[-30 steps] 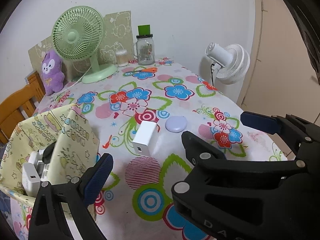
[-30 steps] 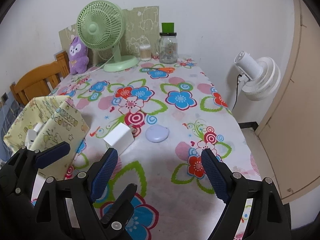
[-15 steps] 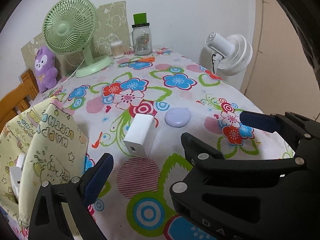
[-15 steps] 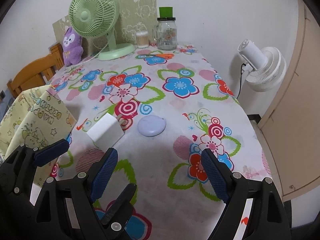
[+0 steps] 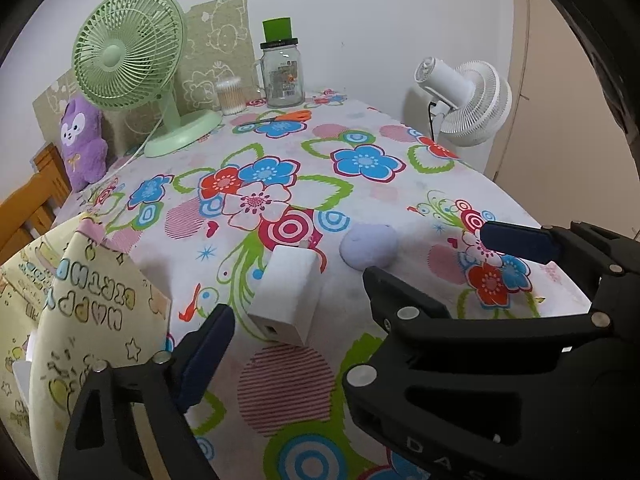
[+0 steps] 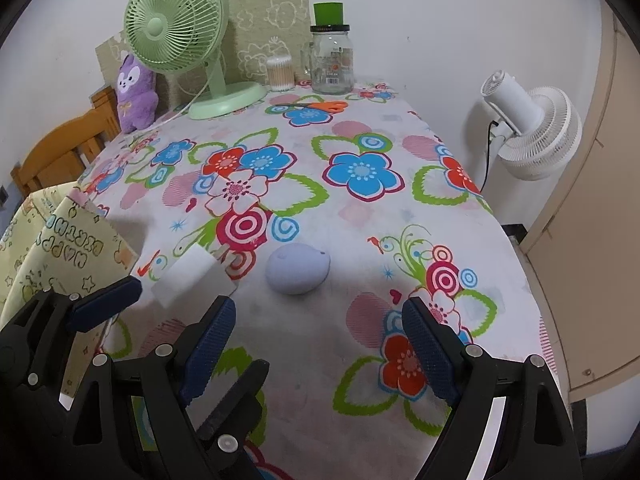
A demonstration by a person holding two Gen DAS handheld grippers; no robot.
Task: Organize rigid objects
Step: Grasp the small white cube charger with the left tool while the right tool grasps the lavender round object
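White charger flat; long axis toward camera; port nearest.

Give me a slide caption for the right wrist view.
Open right claw hovers before a lavender puck and white charger on the floral tablecloth.

plain white wall behind a table in a floral cloth; wooden chair left, beige cabinet door right.

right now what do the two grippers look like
Both the left gripper and the right gripper are black plastic linkage frames with silver rivets and dark blue textured pads on the fingers. Raised letters "D A" show on the left one's body.
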